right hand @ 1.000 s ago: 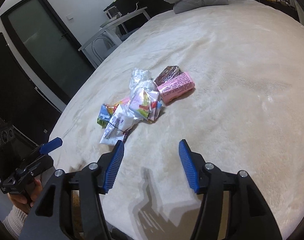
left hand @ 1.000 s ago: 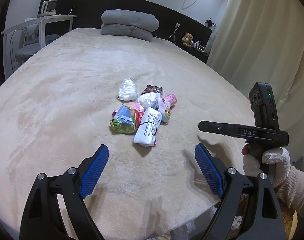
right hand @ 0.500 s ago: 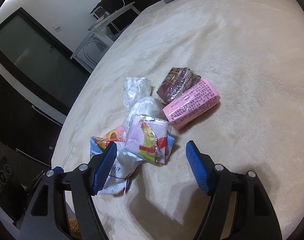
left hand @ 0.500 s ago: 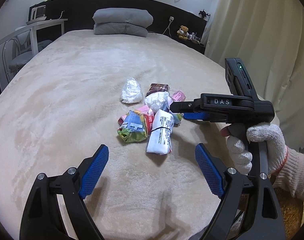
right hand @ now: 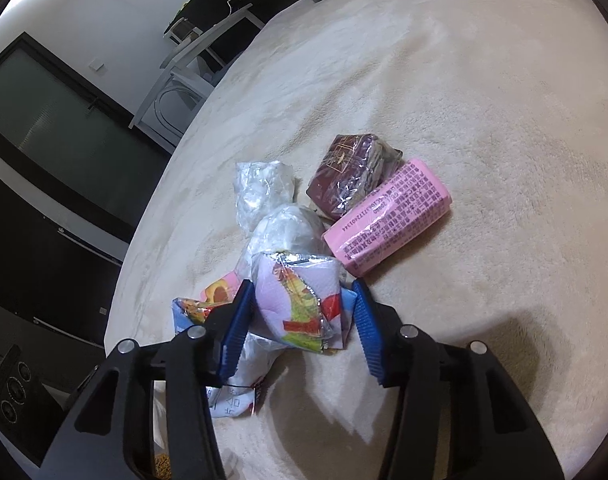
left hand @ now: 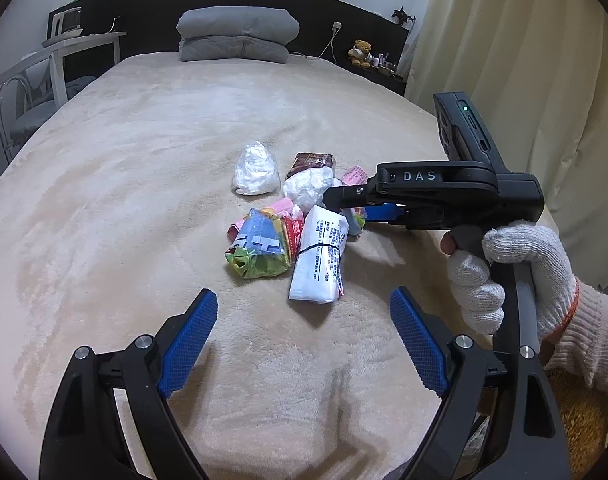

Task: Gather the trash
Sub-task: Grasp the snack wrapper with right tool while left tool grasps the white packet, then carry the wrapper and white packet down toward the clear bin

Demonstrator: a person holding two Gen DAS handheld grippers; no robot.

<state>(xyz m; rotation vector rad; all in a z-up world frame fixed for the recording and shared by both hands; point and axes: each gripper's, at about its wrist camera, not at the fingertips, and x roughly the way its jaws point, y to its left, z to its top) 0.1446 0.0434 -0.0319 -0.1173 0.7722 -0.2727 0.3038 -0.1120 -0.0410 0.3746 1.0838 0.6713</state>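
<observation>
**Foil snack wrapper between the right jaws, not yet pinched**

Blue-padded jaws of the right gripper (right hand: 300, 320) stand apart on either side of a lilac foil snack wrapper (right hand: 300, 304); the pads look close to its edges, but I cannot tell whether they touch it. That wrapper lies on top of the trash heap on the beige bed blanket (right hand: 483, 120). Beneath it sits a white printed packet (right hand: 234, 396), behind it a clear plastic bag (right hand: 284, 228), and beyond the bag a pink packet (right hand: 391, 216) leaning on a maroon wrapper (right hand: 351, 168). The left gripper (left hand: 304, 340) hangs wide open, well short of the heap, holding nothing.

The wrapper is slick and puffy, so as the jaws close it could squirt out or crumple thin and slip. A deep bite might also catch the white packet underneath and drag the heap, or snag the plush blanket.
</observation>
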